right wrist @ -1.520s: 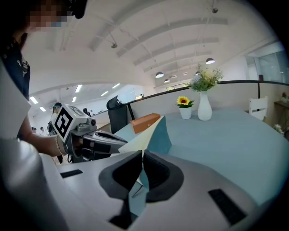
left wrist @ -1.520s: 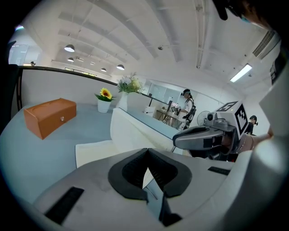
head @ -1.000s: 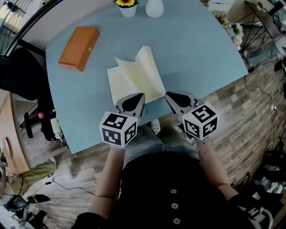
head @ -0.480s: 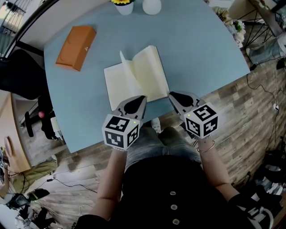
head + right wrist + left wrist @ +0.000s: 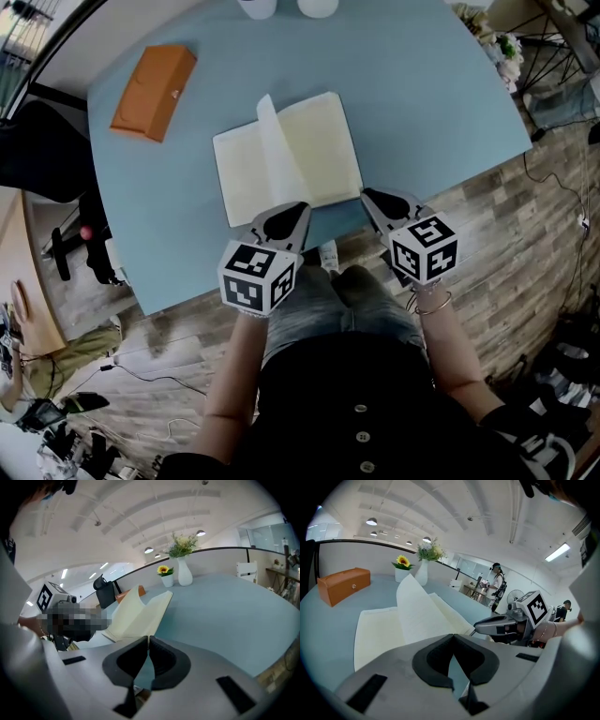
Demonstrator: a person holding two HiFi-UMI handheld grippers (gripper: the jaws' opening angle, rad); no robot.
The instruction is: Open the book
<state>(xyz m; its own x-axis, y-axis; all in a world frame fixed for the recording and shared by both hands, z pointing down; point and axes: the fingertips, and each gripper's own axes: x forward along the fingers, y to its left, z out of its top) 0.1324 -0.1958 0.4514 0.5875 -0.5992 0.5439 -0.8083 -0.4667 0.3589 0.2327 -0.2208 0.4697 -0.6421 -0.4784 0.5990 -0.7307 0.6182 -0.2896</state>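
Open book (image 5: 286,155) on the table (image 5: 422,103); both your grippers are clenched, holding nothing.
It lies flat by the table's near edge, 1 page (image 5: 268,131) standing up at the spine. Your left gripper (image 5: 298,208) and right gripper (image 5: 367,195) hover at that same edge, jaws pressed together. An orange case (image 5: 153,91) sits toward the table's far-left corner.

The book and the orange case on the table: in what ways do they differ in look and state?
The book is cream and lies open, one page standing up; the orange case is closed. The book lies mid-way across the blue table, near the person; the orange case sits toward its far left corner. Both rest flat on it.
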